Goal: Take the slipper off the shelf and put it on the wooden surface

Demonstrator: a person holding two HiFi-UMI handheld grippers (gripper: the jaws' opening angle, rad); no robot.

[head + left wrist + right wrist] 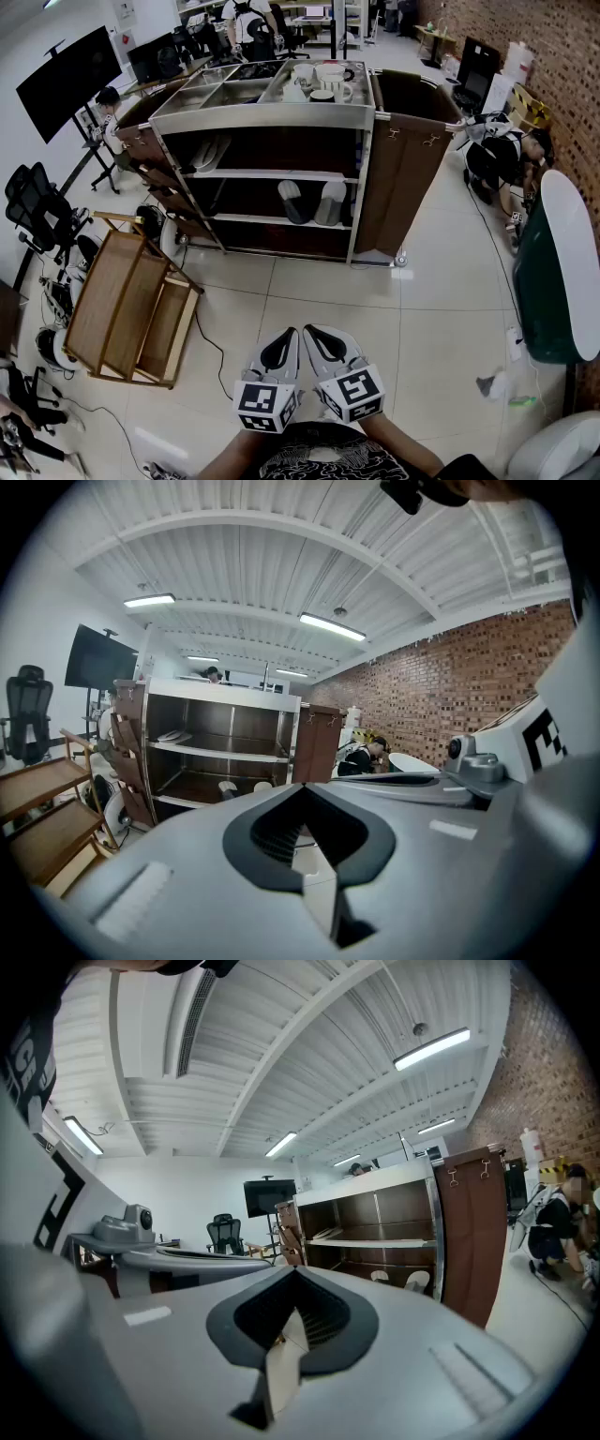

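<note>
A pair of grey-and-white slippers [310, 202] lies on the middle shelf of the steel-topped cart [272, 117], and another slipper [210, 154] lies on the shelf above, at the left. The wooden rack [131, 309] stands on the floor to the cart's left. My left gripper [279, 343] and right gripper [324, 340] are held side by side low in the head view, well short of the cart, both shut and empty. In the left gripper view the left gripper [302, 794] faces the cart with the slippers [231, 787] far off. The right gripper [295, 1277] sees the slippers [416, 1280] too.
Cups and dishes [319, 82] sit on the cart's top. A brown bag [408, 159] hangs on its right side. A person [502, 155] crouches at the right by a green-and-white tub [553, 272]. Office chairs [37, 211] and a cable [211, 342] lie left.
</note>
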